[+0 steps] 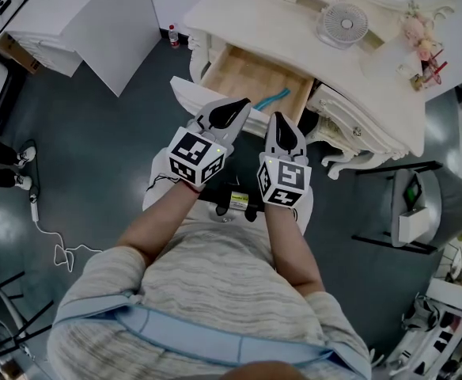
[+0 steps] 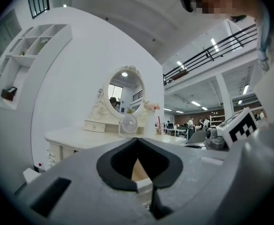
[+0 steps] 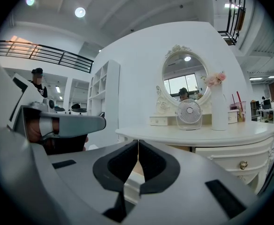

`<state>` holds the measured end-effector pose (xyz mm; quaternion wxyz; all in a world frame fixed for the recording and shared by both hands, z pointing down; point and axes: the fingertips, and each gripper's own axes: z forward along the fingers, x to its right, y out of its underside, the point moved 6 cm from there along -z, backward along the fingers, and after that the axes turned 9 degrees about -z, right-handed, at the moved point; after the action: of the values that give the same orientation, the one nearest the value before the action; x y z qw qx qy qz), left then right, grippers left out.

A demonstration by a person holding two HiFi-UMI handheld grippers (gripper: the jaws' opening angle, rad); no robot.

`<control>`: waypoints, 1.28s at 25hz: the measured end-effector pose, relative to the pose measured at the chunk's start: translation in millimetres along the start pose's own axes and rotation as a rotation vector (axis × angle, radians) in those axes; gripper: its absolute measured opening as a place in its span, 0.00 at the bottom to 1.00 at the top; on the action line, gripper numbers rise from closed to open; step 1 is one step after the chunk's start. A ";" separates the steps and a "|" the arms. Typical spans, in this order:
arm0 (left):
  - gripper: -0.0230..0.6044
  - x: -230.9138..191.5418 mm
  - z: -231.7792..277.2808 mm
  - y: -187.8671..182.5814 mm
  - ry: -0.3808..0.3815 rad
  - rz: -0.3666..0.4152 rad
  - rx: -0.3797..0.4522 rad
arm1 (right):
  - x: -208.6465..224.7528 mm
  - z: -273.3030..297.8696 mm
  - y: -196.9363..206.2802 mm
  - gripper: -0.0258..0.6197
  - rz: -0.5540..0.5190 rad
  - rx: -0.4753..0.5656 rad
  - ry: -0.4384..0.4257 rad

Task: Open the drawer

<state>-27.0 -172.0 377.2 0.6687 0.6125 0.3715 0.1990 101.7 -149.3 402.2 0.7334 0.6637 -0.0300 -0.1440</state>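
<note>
The white dressing table's (image 1: 294,46) middle drawer (image 1: 251,81) stands pulled out, showing its pale wood bottom with a teal object (image 1: 272,99) lying inside. Both grippers hover side by side just in front of the drawer's white front, apart from it. My left gripper (image 1: 243,104) (image 2: 137,138) is shut with nothing between its black pads. My right gripper (image 1: 281,117) (image 3: 138,141) is also shut and empty, its tips meeting. In both gripper views a sliver of the drawer's wood shows through the hollow behind the closed tips.
A small white fan (image 1: 342,24) (image 3: 189,112) and an oval mirror (image 3: 186,78) sit on the tabletop. A closed side drawer with a brass knob (image 3: 242,165) is at the right. A bottle (image 1: 173,36) stands on the floor by the table's left leg; a cable (image 1: 57,248) lies at left.
</note>
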 end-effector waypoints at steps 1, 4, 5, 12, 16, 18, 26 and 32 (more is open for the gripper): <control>0.06 -1.2 0.0 1.8 -0.014 -0.012 0.009 | -0.4 -0.1 0.0 0.06 0.000 0.000 -0.003; 0.06 -3.2 1.3 8.7 -0.037 -0.027 0.012 | -1.5 0.1 -0.2 0.06 -0.003 0.002 -0.011; 0.06 -2.7 1.5 10.4 -0.036 -0.024 0.009 | -1.8 0.2 -0.3 0.06 -0.002 0.003 -0.013; 0.06 3.6 -2.2 16.0 -0.012 0.041 -0.019 | -4.3 1.7 -0.9 0.05 -0.001 0.000 -0.037; 0.06 1.4 -3.3 15.4 -0.016 0.047 -0.013 | -5.8 1.9 0.2 0.05 0.000 -0.015 -0.046; 0.06 2.1 -3.0 15.4 -0.016 0.057 -0.012 | -5.3 1.1 0.3 0.05 0.002 -0.016 -0.040; 0.06 2.4 -2.4 14.8 -0.011 0.065 -0.008 | -6.1 2.1 0.1 0.05 0.005 -0.017 -0.044; 0.06 3.1 -2.0 15.9 -0.005 0.065 -0.012 | -6.4 1.8 0.8 0.05 0.006 -0.020 -0.043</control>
<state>-23.5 -165.7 391.8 0.6666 0.6207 0.3485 0.2212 95.3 -149.3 404.1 0.7397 0.6528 -0.0464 -0.1566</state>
